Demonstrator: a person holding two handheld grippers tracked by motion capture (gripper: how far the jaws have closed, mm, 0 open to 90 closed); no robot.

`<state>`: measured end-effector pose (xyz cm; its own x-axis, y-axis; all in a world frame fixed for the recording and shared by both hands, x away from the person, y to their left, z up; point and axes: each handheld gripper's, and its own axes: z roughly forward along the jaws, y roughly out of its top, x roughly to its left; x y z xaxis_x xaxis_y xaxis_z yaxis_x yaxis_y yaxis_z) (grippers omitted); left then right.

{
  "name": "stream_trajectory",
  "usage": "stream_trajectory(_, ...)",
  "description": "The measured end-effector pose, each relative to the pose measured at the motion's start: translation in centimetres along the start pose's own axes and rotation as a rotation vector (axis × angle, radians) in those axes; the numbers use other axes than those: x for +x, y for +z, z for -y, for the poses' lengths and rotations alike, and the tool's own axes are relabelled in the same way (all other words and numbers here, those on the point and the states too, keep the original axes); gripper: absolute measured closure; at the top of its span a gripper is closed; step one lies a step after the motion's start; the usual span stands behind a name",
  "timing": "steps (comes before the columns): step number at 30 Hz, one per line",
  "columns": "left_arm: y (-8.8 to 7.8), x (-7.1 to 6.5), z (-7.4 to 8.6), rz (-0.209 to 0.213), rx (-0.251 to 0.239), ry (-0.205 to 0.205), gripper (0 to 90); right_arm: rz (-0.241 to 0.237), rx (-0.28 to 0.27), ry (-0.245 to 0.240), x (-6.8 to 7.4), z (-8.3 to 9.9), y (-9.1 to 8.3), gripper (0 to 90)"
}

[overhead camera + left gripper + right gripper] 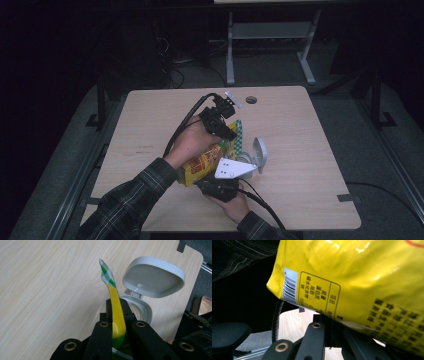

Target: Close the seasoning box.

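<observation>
While both grippers clamp the glossy yellow plastic snack bag [202,165] above the pale wooden table [310,165], the left gripper [117,315] pinches its green-checked top edge and the right gripper [220,189] its bottom, jaws closed tight. Next probably comes pulling it open; the open-lidded white plastic container [147,287] sits just beside.

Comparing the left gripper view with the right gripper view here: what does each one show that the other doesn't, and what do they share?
Left gripper view: the left gripper shut on the yellow bag's green-checked top edge, and beyond it a white container with its hinged lid standing open.

Right gripper view: the bag's printed back, with barcode and nutrition table, above the right gripper, whose jaws are shut on its lower edge; a dark chair lower left.

Both: the yellow bag, black jaws, and the wooden table.
</observation>
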<state>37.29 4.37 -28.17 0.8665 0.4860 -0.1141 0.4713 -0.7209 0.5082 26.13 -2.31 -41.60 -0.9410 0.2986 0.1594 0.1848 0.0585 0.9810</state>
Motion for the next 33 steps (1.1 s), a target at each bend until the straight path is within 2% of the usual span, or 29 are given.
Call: stream_trajectory(33,0.01,0.04,-0.08,-0.007,0.008,-0.001,90.0,-0.002,-0.003,-0.005,0.07,-0.10,0.04,90.0)
